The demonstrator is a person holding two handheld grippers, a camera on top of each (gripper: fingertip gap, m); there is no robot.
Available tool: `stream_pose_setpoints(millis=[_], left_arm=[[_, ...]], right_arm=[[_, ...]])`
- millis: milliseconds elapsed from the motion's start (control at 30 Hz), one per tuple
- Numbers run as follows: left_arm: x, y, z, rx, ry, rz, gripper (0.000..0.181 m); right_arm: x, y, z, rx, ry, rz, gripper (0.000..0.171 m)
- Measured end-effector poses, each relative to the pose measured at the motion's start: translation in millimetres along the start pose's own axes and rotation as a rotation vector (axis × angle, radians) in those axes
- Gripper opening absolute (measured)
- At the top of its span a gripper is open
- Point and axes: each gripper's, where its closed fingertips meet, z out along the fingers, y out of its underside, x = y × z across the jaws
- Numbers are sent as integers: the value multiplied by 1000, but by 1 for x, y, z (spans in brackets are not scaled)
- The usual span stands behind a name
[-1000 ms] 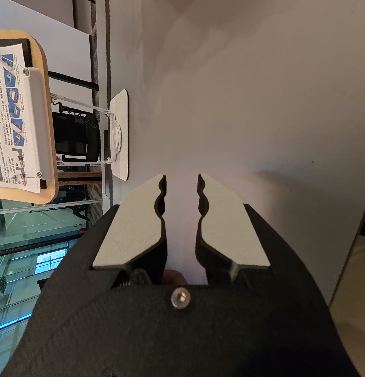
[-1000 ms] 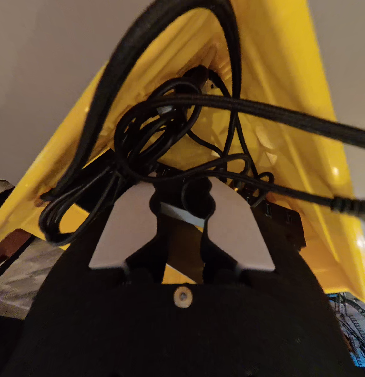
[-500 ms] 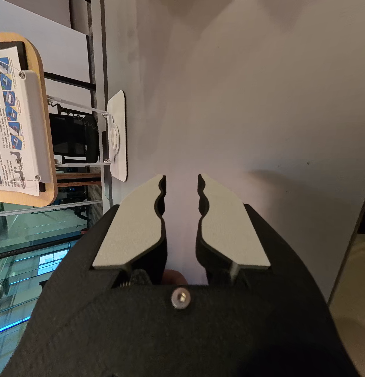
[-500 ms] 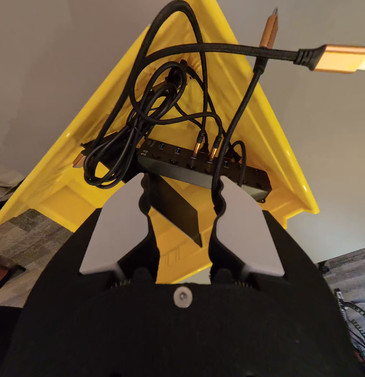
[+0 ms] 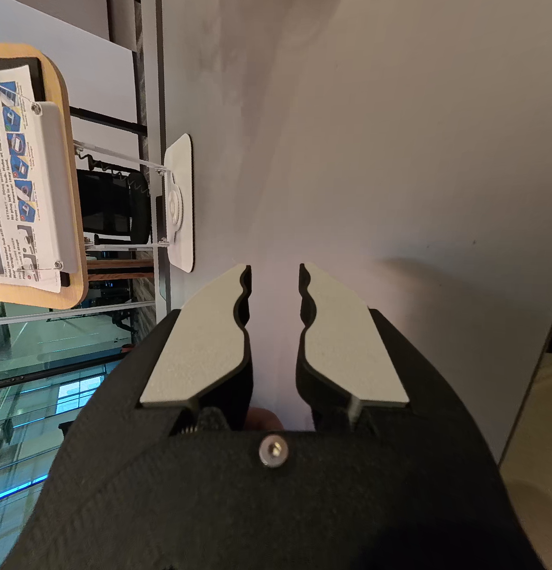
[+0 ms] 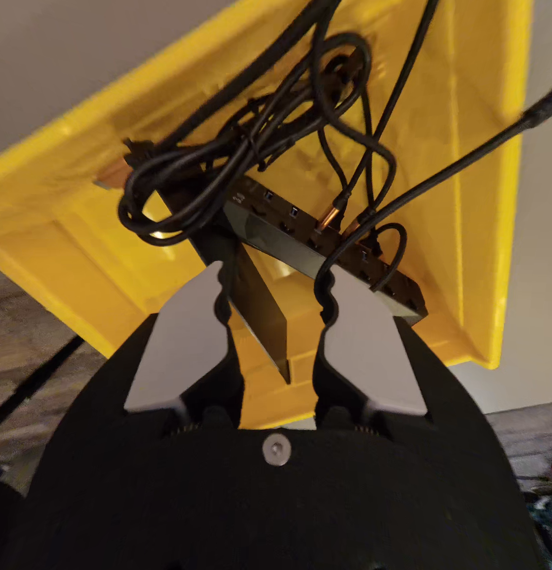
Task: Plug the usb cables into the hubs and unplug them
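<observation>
In the right wrist view a yellow bin (image 6: 83, 246) holds a long black USB hub (image 6: 299, 246) and a tangle of black cables (image 6: 237, 148). Two copper plugs (image 6: 330, 216) sit in the hub's ports. A loose copper plug (image 6: 111, 175) lies at the tangle's left. A flat dark slab (image 6: 262, 317) lies under the hub. My right gripper (image 6: 274, 271) is open just in front of the hub, and one black cable (image 6: 453, 160) runs from its right fingertip (image 6: 339, 277) up to the right. My left gripper (image 5: 274, 268) is open and empty over a white table (image 5: 391, 154).
In the left wrist view a white stand base (image 5: 179, 203) sits on the table ahead of the gripper. A wooden board with a printed sheet (image 5: 31, 172) stands beyond the table edge. Grey carpet (image 6: 28, 339) shows beside the bin. Left tips to right tips: about 40 cm.
My right gripper's jaws opened wider over the second and the view swung over the bin; the two raised copper plugs left the view. The left gripper barely moved.
</observation>
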Motion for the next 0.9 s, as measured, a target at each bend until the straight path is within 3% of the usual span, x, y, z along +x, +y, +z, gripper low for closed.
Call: stream_pose_setpoints(millis=[200, 467, 533, 667, 900], left_arm=[[4, -3, 1, -2, 5, 11, 29], [2, -1, 1, -4, 3, 9, 29], [0, 0, -1, -4, -2, 2, 29], [0, 2, 1, -4, 3, -2, 29], [0, 0, -1, -2, 1, 1, 29]], right_arm=[[-8, -6, 23, 46, -119, -27, 24], [-8, -22, 33, -59, -241, 120, 53], [7, -11, 25, -141, -104, 144, 66], [13, -2, -8, -159, -18, 211, 79], [25, -13, -46, -82, 100, 255, 87]])
